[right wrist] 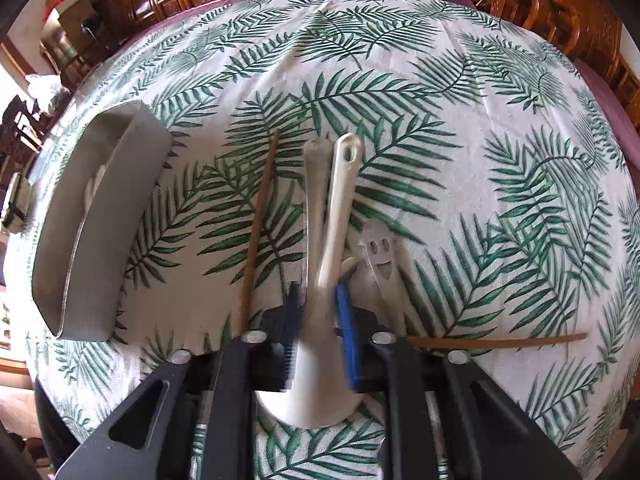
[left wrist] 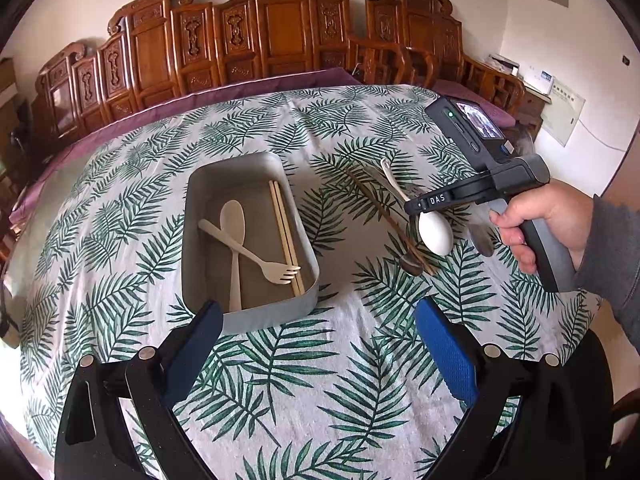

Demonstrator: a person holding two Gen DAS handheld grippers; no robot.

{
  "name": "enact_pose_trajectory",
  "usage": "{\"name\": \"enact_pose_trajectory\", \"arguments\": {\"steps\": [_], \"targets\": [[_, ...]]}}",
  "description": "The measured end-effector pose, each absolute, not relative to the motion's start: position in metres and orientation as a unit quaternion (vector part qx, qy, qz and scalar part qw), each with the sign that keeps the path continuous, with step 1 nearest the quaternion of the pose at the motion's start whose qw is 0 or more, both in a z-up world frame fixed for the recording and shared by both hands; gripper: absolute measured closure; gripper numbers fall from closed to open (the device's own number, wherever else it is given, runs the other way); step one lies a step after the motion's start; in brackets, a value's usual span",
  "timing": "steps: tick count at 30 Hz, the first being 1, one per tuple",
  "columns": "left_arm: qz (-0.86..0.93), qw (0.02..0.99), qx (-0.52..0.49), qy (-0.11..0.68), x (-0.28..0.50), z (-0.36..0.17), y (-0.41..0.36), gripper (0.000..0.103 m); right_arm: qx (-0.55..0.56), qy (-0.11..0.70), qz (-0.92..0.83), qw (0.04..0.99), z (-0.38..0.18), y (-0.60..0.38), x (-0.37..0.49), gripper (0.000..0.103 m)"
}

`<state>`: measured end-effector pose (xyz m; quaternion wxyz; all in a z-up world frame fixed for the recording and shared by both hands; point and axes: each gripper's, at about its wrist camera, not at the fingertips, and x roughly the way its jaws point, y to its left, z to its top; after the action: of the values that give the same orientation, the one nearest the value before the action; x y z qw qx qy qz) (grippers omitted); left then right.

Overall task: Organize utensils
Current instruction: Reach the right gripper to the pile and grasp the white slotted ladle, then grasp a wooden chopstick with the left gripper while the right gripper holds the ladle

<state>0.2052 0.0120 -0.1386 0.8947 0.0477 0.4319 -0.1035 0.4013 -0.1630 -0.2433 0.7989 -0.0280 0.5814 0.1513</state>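
Note:
My right gripper point(right wrist: 320, 300) points steeply down at the table, its blue pads point(right wrist: 347, 320) shut on the neck of a white ceramic spoon point(right wrist: 342, 184). The spoon's bowl point(left wrist: 435, 233) still rests on the leaf-print cloth. In the left wrist view a hand holds that right gripper point(left wrist: 428, 208) to the right of the grey tray point(left wrist: 192, 240). In the tray lie a beige spoon point(left wrist: 233, 216), a beige fork point(left wrist: 256, 258) and pale chopsticks point(left wrist: 285, 236). My left gripper point(left wrist: 318, 312) hangs open just in front of the tray, holding nothing.
A metal spoon with a smiley cut-out point(right wrist: 380, 258) lies right beside the held spoon. One brown chopstick point(right wrist: 260, 220) lies to its left, another point(right wrist: 496, 342) runs crosswise at the right. Carved wooden chairs point(left wrist: 280, 24) line the table's far edge.

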Motion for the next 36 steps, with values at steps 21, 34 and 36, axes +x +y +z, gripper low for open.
{"name": "enact_pose_trajectory", "arguments": {"steps": [21, 34, 36], "targets": [[-0.11, 0.884, 0.066, 0.449, 0.218, -0.145, -0.047, 0.01, 0.057, 0.492, 0.18, 0.85, -0.189, -0.241, 0.285, 0.092], [-0.119, 0.859, 0.029, 0.497, 0.272, -0.169, -0.083, 0.024, 0.076, 0.477, 0.172, 0.859, -0.198, -0.282, 0.253, 0.092], [-0.122, 0.856, 0.023, 0.502, 0.285, -0.173, -0.09, 0.031, 0.073, 0.477, 0.175, 0.858, -0.199, -0.282, 0.253, 0.092]]}}
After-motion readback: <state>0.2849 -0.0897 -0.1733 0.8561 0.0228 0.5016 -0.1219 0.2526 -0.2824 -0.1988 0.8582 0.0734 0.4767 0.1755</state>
